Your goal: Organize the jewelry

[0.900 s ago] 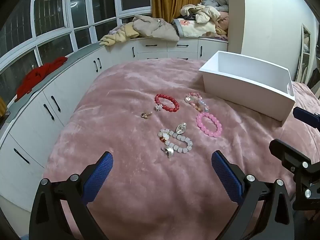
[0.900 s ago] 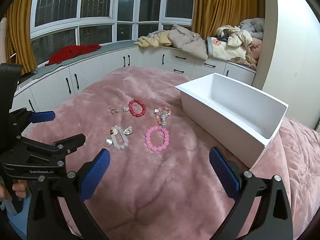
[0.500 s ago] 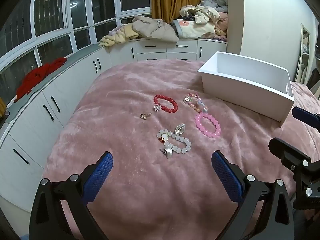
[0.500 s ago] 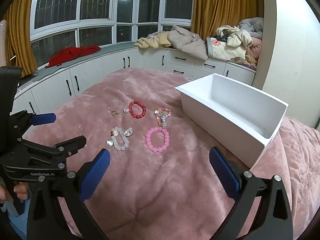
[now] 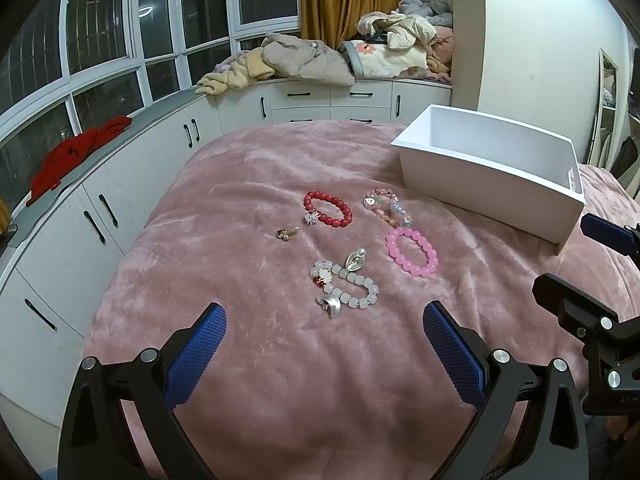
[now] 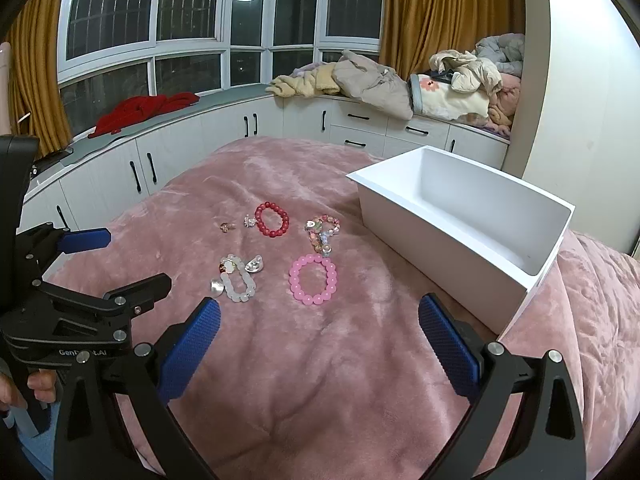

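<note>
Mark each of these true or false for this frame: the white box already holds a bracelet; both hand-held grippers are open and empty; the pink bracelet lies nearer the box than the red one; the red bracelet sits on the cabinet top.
1. The white box already holds a bracelet. False: its visible interior is bare.
2. The left hand-held gripper and right hand-held gripper are open and empty. True.
3. The pink bracelet lies nearer the box than the red bracelet. True.
4. The red bracelet sits on the cabinet top. False: it lies on the pink blanket.
</note>
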The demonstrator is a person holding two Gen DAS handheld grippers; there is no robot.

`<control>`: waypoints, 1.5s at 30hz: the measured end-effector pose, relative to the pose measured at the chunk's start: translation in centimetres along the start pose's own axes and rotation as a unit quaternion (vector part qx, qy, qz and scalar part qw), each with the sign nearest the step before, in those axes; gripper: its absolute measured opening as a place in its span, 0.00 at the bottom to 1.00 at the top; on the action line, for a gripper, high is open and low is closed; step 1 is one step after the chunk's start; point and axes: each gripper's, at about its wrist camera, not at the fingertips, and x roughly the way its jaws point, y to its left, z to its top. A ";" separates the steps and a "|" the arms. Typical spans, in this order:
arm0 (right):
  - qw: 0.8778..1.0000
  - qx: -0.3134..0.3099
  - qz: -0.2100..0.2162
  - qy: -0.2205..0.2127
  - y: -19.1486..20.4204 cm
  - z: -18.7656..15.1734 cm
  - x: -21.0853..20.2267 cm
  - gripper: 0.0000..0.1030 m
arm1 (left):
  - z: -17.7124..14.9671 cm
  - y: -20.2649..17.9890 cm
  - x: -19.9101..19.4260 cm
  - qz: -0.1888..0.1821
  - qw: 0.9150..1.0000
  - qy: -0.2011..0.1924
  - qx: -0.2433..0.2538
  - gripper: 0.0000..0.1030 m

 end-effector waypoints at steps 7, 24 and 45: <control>1.000 0.001 0.000 0.001 0.0 -0.1 0.1 0.95 | -0.1 -0.3 0.0 0.001 1.000 -0.001 0.005 0.97; 1.000 0.001 0.001 0.001 0.0 -0.1 0.1 0.95 | -0.1 0.0 0.1 -0.001 1.000 -0.002 0.001 0.97; 1.000 0.005 -0.001 0.003 -0.3 -0.3 0.2 0.95 | -0.1 -0.2 0.0 0.001 1.000 -0.002 0.000 0.97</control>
